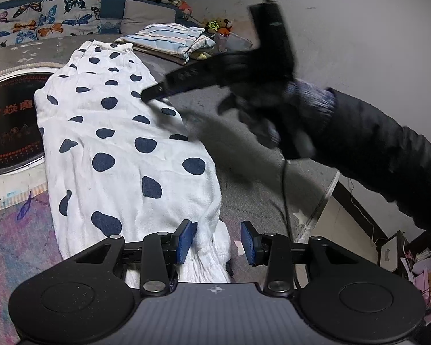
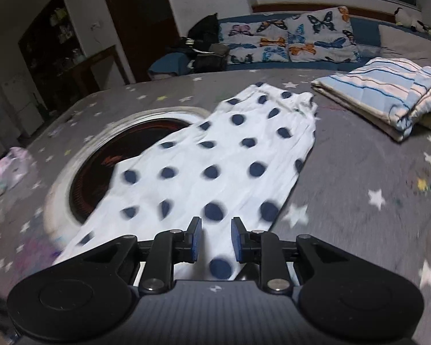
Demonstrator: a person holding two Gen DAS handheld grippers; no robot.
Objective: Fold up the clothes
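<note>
A white garment with navy dots (image 1: 123, 143) (image 2: 215, 149) lies stretched out lengthwise on the grey star-print table cover (image 1: 258, 201) (image 2: 359, 172). My left gripper (image 1: 217, 241) stands at its near bunched end. The left pad touches the cloth, and a gap shows at the right pad, so the jaws are open around it. My right gripper (image 2: 217, 238) hovers over the garment's near edge with its pads apart and flat cloth showing below the gap. In the left wrist view the right gripper (image 1: 152, 93) is a blurred dark shape over the garment's right edge, held by a gloved hand in a dark sleeve (image 1: 373, 149).
A folded striped cloth (image 1: 169, 40) (image 2: 388, 95) lies at the far right of the table. A round dark inset (image 1: 8, 126) (image 2: 100, 178) sits partly under the garment's left side. Butterfly cushions (image 1: 43, 14) (image 2: 296, 40) line the sofa behind. A black cable (image 1: 286, 201) hangs from the right hand.
</note>
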